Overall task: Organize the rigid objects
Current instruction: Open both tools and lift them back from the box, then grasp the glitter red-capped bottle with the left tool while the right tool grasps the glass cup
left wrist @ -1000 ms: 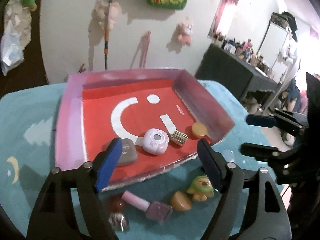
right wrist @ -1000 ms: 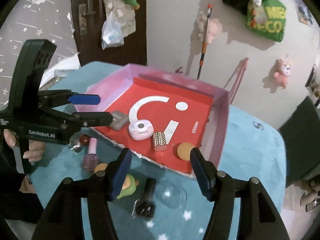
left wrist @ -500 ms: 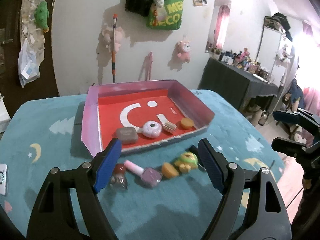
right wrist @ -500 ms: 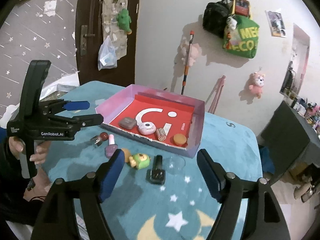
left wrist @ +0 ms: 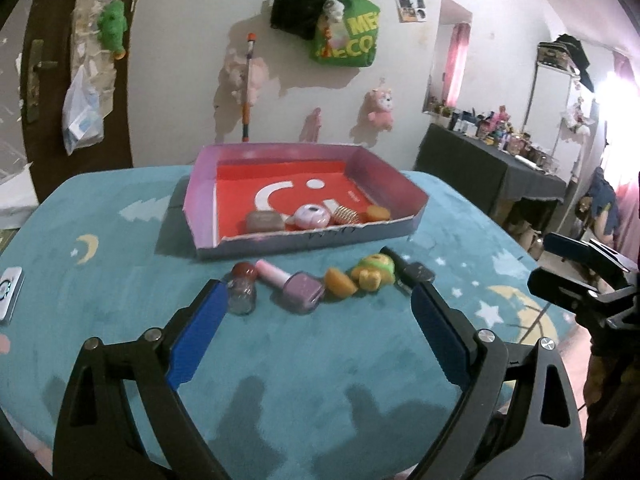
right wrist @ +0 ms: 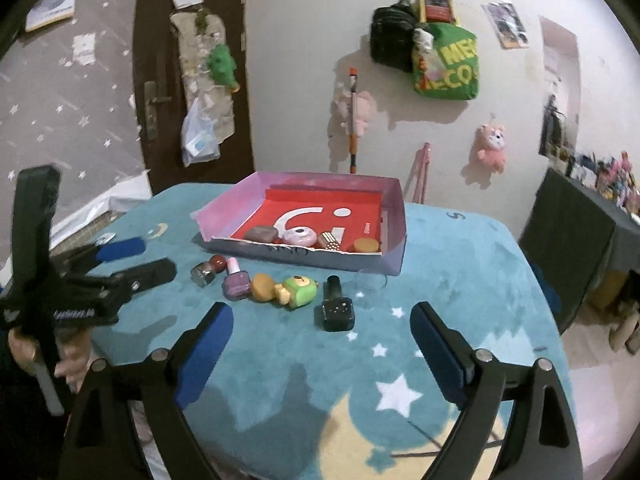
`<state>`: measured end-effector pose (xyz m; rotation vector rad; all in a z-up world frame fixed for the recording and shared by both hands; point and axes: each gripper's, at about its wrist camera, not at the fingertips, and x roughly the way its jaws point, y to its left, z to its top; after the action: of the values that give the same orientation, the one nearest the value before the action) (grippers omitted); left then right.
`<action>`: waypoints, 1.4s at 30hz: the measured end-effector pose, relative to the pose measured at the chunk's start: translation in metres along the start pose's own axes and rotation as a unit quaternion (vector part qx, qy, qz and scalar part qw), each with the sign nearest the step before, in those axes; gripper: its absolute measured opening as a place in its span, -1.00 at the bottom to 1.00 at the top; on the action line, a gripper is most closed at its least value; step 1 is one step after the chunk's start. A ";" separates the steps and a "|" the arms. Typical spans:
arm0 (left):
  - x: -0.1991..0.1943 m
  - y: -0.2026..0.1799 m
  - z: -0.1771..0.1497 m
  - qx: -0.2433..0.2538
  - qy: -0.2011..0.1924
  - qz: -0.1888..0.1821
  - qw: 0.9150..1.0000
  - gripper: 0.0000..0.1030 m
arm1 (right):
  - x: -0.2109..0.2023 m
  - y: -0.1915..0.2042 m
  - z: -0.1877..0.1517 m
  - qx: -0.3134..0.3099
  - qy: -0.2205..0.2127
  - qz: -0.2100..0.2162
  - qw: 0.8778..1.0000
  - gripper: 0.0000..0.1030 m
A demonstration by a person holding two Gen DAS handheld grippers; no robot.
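The round table under a teal plush cloth with moons and stars (left wrist: 120, 280) carries a shallow pink-walled cardboard tray with a red floor (left wrist: 400, 188) near its far side, already holding four small items along its near wall. The left gripper (left wrist: 316, 312) and right gripper (right wrist: 320, 332) both hover back from the table's near edge; their jaws have just been opening, stand wide, and hold nothing. This reads as the gap between placements, with a row of loose pieces just outside the tray waiting. The next move calls for reaching in over one piece and closing across its narrow width. The lilac nail polish bottle with a pink cap (left wrist: 298, 290) lies on its side, long axis slanting, cap toward the tray; the black glittery nail polish bottle (right wrist: 338, 308) lies likewise, its cap toward the tray.
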<state>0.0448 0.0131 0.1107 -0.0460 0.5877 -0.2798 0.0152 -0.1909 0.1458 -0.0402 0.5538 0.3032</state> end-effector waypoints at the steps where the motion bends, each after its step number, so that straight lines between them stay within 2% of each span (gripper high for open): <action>1: 0.001 0.001 -0.003 -0.002 0.002 0.004 1.000 0.82 | 0.003 0.000 -0.003 0.005 -0.003 -0.007 1.000 0.86; 3: 0.004 0.003 -0.006 -0.004 0.007 0.009 1.000 0.82 | 0.012 -0.001 -0.010 0.018 -0.004 -0.018 1.000 0.88; 8: 0.014 0.007 -0.013 -0.004 0.019 0.023 1.000 0.82 | 0.035 -0.007 -0.022 0.043 0.018 -0.016 0.999 0.88; 21: 0.046 0.023 -0.021 -0.027 0.065 0.036 0.997 0.82 | 0.072 -0.014 -0.036 0.054 0.060 -0.022 0.997 0.88; 33: 0.067 0.042 -0.005 -0.033 0.092 0.074 0.992 0.82 | 0.096 -0.035 -0.019 0.066 0.072 -0.057 0.994 0.88; 42: 0.094 0.055 0.009 -0.023 0.128 0.090 0.987 0.82 | 0.131 -0.063 0.002 0.090 0.110 -0.069 0.987 0.85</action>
<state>0.1382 0.0405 0.0612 -0.0016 0.8485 -0.0952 0.1403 -0.2152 0.0761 0.0632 0.7926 0.1122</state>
